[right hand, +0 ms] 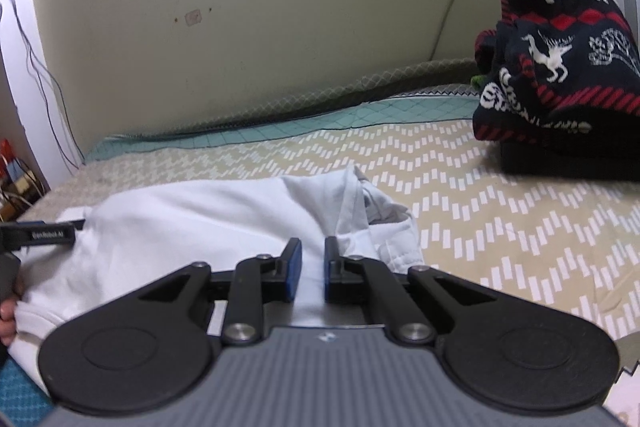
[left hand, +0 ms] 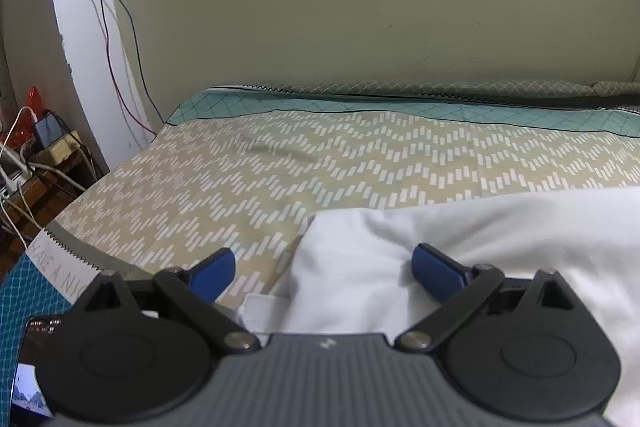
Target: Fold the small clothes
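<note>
A rumpled white cotton garment [right hand: 192, 227] lies on the bed's beige zigzag-patterned sheet [left hand: 320, 163]. The left gripper [left hand: 324, 269] has its blue-padded fingers spread wide over the garment's edge at 6 o'clock. The right gripper [right hand: 312, 271] has its fingers drawn near, a fold of white cloth in the narrow gap. A dark navy dinosaur-patterned knit sweater [right hand: 560, 67] sits at 2 o'clock.

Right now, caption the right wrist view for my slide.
Right gripper nearly closed over white garment; dinosaur sweater piled behind.
</note>
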Demonstrator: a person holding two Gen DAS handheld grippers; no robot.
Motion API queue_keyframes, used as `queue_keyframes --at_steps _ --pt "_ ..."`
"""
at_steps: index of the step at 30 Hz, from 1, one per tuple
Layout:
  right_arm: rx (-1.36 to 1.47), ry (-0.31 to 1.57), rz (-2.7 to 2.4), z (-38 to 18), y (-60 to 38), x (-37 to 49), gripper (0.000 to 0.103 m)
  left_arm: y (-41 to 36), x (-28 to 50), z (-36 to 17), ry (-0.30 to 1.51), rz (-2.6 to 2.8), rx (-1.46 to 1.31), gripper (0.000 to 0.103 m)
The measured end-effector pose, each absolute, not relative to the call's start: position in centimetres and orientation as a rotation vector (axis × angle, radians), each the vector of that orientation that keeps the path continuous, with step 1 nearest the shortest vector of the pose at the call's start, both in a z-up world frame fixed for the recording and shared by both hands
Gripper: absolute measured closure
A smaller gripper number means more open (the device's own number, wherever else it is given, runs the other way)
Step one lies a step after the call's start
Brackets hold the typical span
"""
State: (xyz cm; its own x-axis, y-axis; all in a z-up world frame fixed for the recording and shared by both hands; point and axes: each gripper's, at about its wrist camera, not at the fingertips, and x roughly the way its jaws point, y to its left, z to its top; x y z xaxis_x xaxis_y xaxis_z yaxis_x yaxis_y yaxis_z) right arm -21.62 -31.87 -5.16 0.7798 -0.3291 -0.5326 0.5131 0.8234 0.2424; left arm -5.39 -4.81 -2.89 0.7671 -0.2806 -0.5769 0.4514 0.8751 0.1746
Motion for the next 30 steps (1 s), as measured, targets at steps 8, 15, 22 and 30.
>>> queue_keyframes --at_steps 8,15,22,30 --pt "0.396 0.484 -0.427 -5.1 -31.8 -21.8 0.093 -4.8 -5.4 -2.9 0.569 -0.391 0.311 0.000" --pt "0.369 0.485 -0.351 -4.9 -31.1 -21.5 0.034 -4.3 -6.0 -2.8 0.549 -0.406 0.306 0.000" --pt "0.352 0.500 -0.356 -5.0 -30.9 -21.1 0.032 -4.2 -6.4 -2.8 0.529 -0.408 0.325 0.000" --pt "0.151 0.621 -0.362 -5.0 -28.1 -19.2 0.018 -4.2 -6.4 -2.8 0.535 -0.410 0.329 0.000"
